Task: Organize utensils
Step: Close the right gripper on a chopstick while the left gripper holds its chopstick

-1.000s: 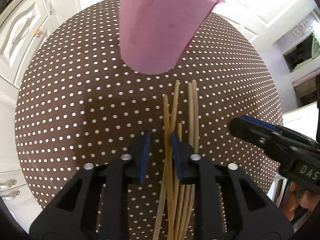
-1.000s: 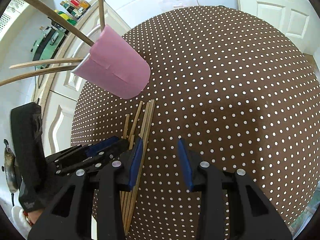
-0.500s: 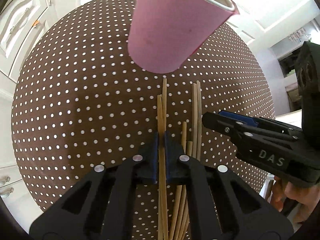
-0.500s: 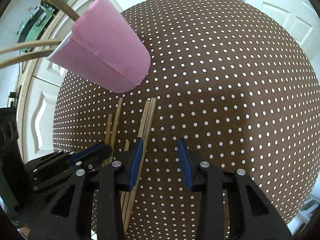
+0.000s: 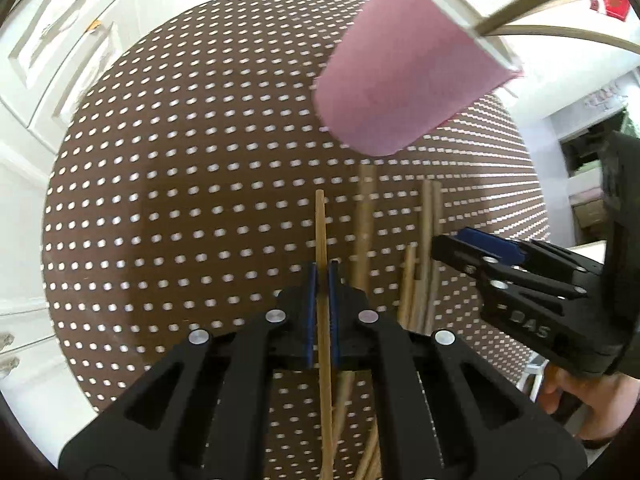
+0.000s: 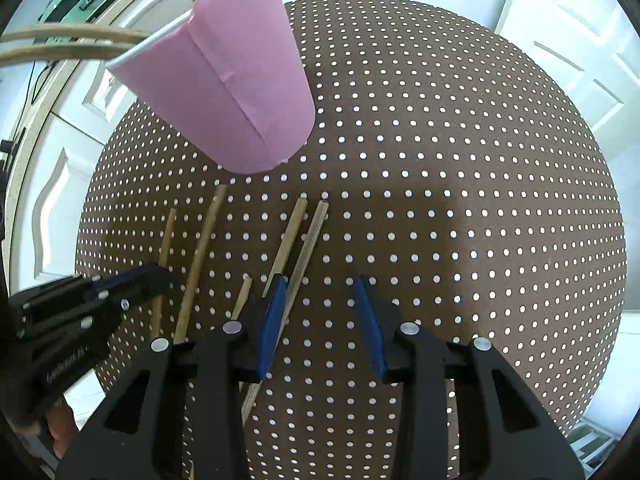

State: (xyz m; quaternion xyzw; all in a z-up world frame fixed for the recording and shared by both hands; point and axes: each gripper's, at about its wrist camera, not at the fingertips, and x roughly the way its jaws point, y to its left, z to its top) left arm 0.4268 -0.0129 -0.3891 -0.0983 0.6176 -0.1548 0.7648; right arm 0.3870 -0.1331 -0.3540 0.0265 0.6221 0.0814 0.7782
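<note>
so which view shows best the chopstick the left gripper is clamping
The left wrist view: the chopstick runs straight between the shut pads of the left gripper. The right wrist view shows that gripper side-on, hiding the grip itself.

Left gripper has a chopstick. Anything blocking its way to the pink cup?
Nothing visible. The left gripper is shut on one chopstick, and only bare dotted table lies between it and the pink cup. The cup's mouth already holds several sticks, which could crowd insertion. The right gripper hangs open, off to the side.
</note>
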